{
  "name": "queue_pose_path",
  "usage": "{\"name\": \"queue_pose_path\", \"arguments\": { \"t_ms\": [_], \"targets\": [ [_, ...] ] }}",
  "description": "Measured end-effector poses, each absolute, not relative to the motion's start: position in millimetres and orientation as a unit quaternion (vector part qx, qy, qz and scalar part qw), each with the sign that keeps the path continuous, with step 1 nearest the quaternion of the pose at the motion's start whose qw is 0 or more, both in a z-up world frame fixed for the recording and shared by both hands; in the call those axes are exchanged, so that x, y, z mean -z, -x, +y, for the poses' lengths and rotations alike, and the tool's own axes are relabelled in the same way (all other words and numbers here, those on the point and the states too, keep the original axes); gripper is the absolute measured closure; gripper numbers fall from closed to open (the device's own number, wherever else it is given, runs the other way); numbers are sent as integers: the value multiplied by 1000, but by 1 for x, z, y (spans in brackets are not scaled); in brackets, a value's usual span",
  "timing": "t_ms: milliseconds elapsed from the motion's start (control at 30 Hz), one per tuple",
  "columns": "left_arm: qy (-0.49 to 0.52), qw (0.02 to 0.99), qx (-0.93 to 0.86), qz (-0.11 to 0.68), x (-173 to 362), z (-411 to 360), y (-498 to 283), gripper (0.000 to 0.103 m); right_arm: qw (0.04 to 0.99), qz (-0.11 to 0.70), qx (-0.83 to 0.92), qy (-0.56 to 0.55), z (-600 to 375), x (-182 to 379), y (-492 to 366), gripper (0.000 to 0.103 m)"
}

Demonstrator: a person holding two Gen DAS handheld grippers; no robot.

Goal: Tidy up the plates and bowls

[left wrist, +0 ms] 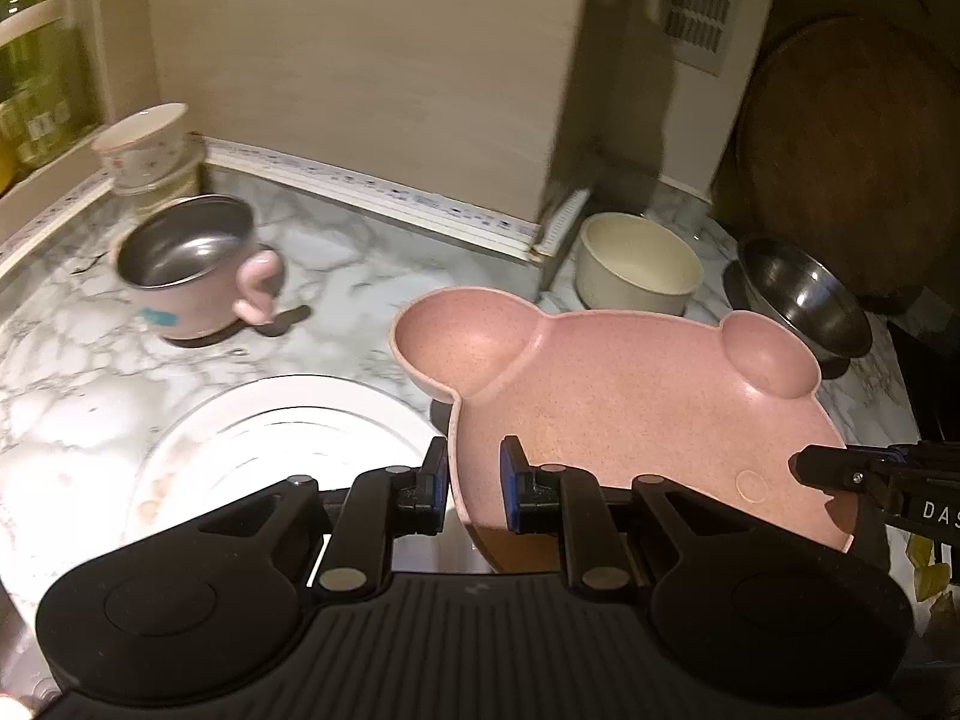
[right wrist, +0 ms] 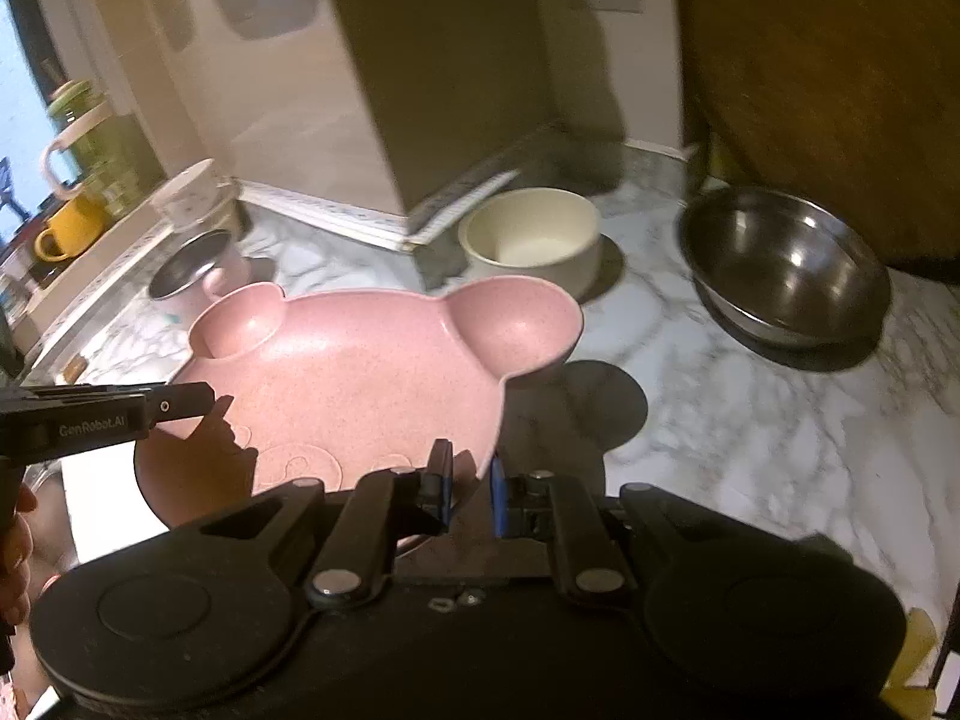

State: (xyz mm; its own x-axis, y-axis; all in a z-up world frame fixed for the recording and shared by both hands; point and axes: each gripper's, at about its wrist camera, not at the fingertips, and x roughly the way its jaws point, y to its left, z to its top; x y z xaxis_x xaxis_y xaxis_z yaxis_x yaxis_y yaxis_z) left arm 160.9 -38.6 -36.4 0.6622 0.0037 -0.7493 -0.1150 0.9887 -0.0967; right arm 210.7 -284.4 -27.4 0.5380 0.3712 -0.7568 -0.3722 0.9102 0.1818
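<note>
Two grippers share one load: the pink bear-shaped plate [left wrist: 630, 408] hangs above the marble counter [left wrist: 336, 300], tilted, with each tool biting a different stretch of its near rim. The left gripper [left wrist: 474, 483] has its jaws set on either side of the rim, one finger inside the dish and one outside; the right gripper [right wrist: 467, 489] pinches the rim at the opposite side in the same way. Holding at two points probably keeps so wide and shallow a dish from swinging on a single pinch. How firmly either pair presses is hard to judge, since the rim hides the contact faces.

Just beneath and to the left lies a white plate [left wrist: 288, 450] flat on the counter, seemingly the base of a stack, so the pink one looks bound for its top. The vessels sit apart from the plates: a pink steel-lined mug [left wrist: 192, 264] at left, a cream bowl [left wrist: 636, 264] and a steel bowl [left wrist: 804, 300] toward the back right, which suggests sorting by kind. Its shadow [right wrist: 576, 402] on the marble confirms the plate is lifted clear.
</note>
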Motion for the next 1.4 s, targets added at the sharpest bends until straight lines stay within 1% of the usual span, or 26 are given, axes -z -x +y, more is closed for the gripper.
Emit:
{"name": "queue_pose_path", "arguments": {
  "t_ms": [467, 733, 1033, 1400],
  "targets": [
    [92, 906, -91, 402, 25, 30, -119, 86, 860, 426, -281, 30, -212, 18, -204, 89],
    [101, 902, -120, 402, 27, 62, -100, 86, 846, 430, -314, 43, -177, 25, -202, 89],
    [95, 898, -139, 408, 38, 85, -91, 86, 829, 445, -333, 52, -148, 41, -203, 89],
    [87, 896, -139, 413, 59, 94, -90, 86, 822, 452, -339, 66, -135, 58, -208, 89]
  ]
}}
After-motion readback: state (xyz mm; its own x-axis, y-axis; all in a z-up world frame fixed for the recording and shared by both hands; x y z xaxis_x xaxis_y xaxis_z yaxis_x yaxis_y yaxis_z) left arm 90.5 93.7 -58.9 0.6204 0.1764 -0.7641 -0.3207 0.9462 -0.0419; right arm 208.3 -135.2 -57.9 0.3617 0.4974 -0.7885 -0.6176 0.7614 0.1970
